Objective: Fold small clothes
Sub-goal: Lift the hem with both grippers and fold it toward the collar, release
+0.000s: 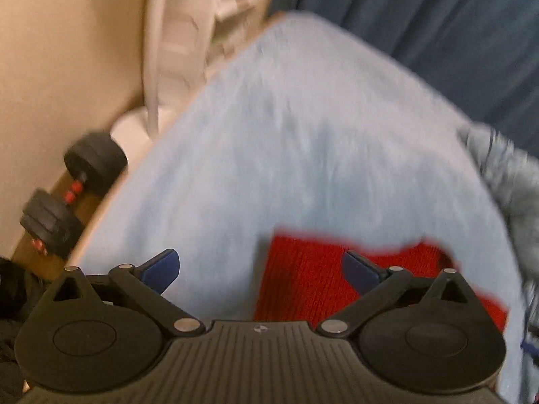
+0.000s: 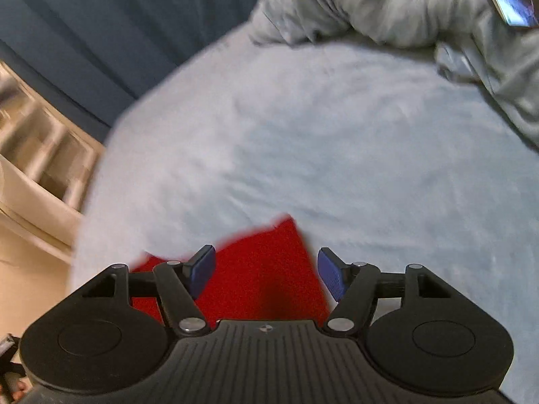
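Observation:
A small red knit garment (image 1: 303, 279) lies on a light blue bed sheet (image 1: 286, 134). In the left wrist view it sits under the right side of my left gripper (image 1: 261, 272), which is open and empty above the sheet. In the right wrist view the red garment (image 2: 262, 269) lies between and below the blue fingers of my right gripper (image 2: 266, 272), which is open and holds nothing. Both views are blurred by motion.
A grey garment pile (image 2: 387, 6) with a phone (image 2: 512, 0) on it lies at the far right of the bed. Black dumbbells (image 1: 67, 188) rest on the floor left of the bed, beside white furniture (image 1: 175, 33). A dark blue curtain (image 1: 421, 6) hangs behind.

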Action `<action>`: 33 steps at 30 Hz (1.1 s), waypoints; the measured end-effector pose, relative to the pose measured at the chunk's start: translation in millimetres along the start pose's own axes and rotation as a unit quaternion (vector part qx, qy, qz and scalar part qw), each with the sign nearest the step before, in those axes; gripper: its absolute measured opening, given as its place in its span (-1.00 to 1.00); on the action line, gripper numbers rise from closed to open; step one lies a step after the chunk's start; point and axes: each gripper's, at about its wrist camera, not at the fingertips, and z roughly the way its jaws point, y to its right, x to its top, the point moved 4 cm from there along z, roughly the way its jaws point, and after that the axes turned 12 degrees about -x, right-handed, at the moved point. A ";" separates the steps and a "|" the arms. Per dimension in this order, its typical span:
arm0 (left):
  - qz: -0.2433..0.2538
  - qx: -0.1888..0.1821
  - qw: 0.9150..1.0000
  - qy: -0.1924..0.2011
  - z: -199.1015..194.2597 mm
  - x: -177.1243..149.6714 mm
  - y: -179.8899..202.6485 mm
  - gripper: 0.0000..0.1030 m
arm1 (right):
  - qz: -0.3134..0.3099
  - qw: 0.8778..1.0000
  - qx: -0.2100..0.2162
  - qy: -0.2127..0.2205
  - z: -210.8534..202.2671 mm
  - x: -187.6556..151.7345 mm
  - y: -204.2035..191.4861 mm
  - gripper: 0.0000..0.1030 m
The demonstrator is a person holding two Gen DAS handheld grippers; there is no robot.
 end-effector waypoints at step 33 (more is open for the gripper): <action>0.083 0.067 0.994 0.018 61.5 -8.2 -30.2 0.78 | 0.040 0.998 -0.035 0.027 74.1 -5.6 24.6 0.06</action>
